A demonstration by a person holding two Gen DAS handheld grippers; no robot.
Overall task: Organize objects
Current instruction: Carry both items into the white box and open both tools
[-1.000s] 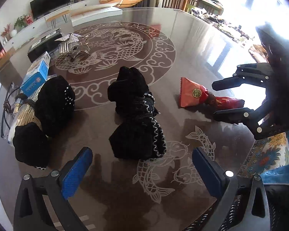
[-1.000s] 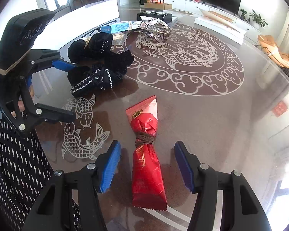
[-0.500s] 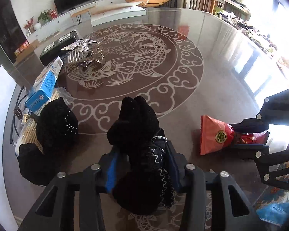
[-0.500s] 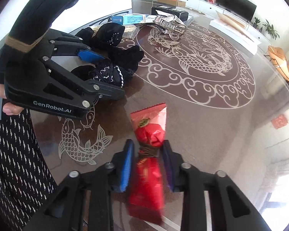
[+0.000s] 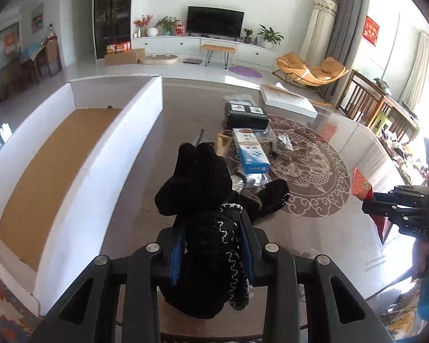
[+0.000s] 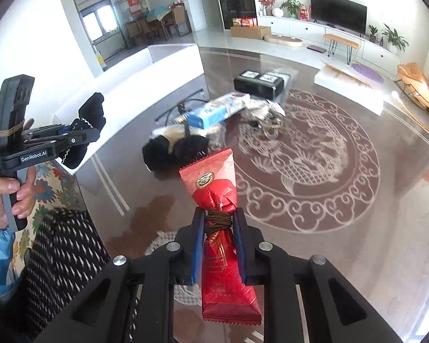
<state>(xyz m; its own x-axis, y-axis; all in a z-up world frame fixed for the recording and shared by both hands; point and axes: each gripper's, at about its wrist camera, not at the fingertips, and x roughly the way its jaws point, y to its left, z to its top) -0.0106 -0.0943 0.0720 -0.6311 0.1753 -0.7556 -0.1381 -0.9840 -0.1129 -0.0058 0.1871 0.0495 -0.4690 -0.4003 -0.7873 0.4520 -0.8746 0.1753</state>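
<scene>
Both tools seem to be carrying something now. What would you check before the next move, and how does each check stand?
1. Left tool clamped on the black knit bundle: ok.
2. Right tool clamped on the red packet at its tied waist: ok.
3. Both items off the table: ok.
4. White box open, floor bare: ok.
5. Dangling trim clear of the tool: cannot tell.

The left claw body reads "GenRobot.AI" in white.
</scene>
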